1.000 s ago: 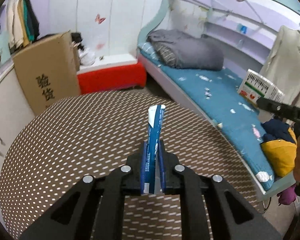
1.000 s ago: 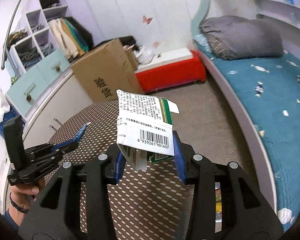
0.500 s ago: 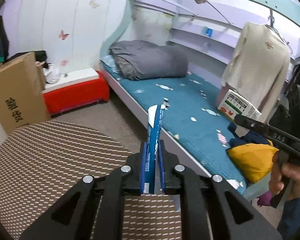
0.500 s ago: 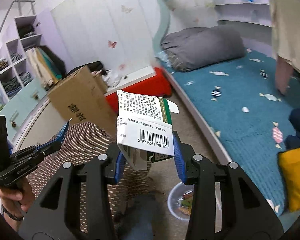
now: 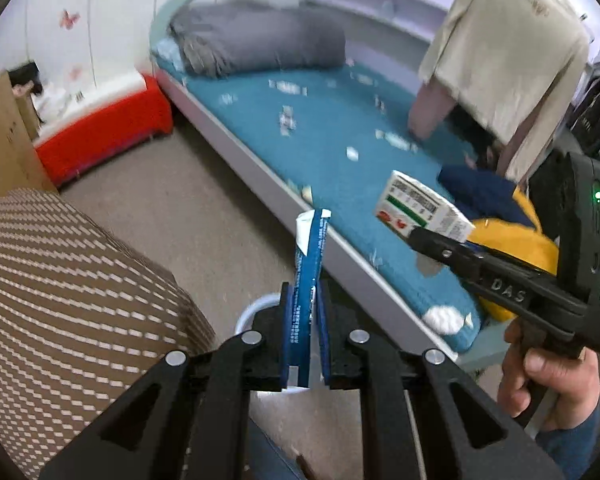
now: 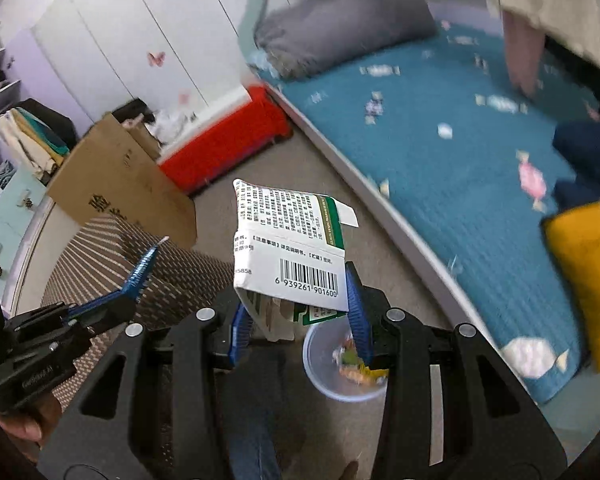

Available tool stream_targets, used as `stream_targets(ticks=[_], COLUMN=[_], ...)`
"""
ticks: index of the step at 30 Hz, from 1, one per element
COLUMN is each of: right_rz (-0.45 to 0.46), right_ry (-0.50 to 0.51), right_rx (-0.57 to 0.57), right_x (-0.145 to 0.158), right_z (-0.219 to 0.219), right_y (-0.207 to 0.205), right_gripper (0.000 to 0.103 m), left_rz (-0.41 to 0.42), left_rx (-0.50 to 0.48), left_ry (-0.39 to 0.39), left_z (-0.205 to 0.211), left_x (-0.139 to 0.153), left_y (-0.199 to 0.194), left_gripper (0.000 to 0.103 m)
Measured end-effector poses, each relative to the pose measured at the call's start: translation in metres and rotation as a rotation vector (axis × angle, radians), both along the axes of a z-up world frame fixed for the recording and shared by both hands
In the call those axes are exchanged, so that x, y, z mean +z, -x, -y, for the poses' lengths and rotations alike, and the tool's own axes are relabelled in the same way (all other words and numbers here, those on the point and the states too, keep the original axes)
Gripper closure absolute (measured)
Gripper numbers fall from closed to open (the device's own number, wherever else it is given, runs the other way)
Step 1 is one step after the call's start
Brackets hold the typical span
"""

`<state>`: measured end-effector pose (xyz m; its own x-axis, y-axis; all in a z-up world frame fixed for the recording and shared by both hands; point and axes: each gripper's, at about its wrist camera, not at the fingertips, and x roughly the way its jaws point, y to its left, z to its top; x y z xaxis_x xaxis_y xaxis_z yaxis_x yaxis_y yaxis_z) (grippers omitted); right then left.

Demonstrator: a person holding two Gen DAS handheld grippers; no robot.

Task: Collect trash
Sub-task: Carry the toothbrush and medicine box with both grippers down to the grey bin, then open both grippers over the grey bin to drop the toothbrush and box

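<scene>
Left gripper clamped tight on blue sachet; right gripper part-open, pinching white box, above bin.

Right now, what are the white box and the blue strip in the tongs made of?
The white box looks like thin matte cardboard: printed text, a barcode, folded flaps, its open end crumpled. The blue strip looks like a flattened wrapper of glossy printed film or thin card; its torn white top suggests packaging, but blur leaves that open.
</scene>
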<state>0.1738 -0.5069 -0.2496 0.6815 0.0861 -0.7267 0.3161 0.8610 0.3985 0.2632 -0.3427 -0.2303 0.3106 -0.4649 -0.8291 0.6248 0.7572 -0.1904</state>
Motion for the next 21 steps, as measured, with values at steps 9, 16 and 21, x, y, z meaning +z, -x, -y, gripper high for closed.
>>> stream_targets(ticks=[9, 16, 21], right_rz=[-0.141, -0.225, -0.225], right_ry=[-0.118, -0.297, -0.314], right_rx=[-0.024, -0.079, -0.127], right_x=[-0.084, -0.153, -0.153], right_z=[0.016, 0.033, 0.037], right_y=[-0.020, -0.026, -0.009], right_gripper=[0.061, 0.023, 0.006], left_rz=[-0.186, -0.158, -0.155], left_rx=[0.002, 0.016, 0.061], left_ry=[-0.146, -0.260, -0.251], left_z=[0.039, 0.057, 0.047], left_x=[-0.072, -0.083, -0.077], left_y=[-0.022, -0.031, -0.031], left_gripper=[0.091, 0.016, 0.014])
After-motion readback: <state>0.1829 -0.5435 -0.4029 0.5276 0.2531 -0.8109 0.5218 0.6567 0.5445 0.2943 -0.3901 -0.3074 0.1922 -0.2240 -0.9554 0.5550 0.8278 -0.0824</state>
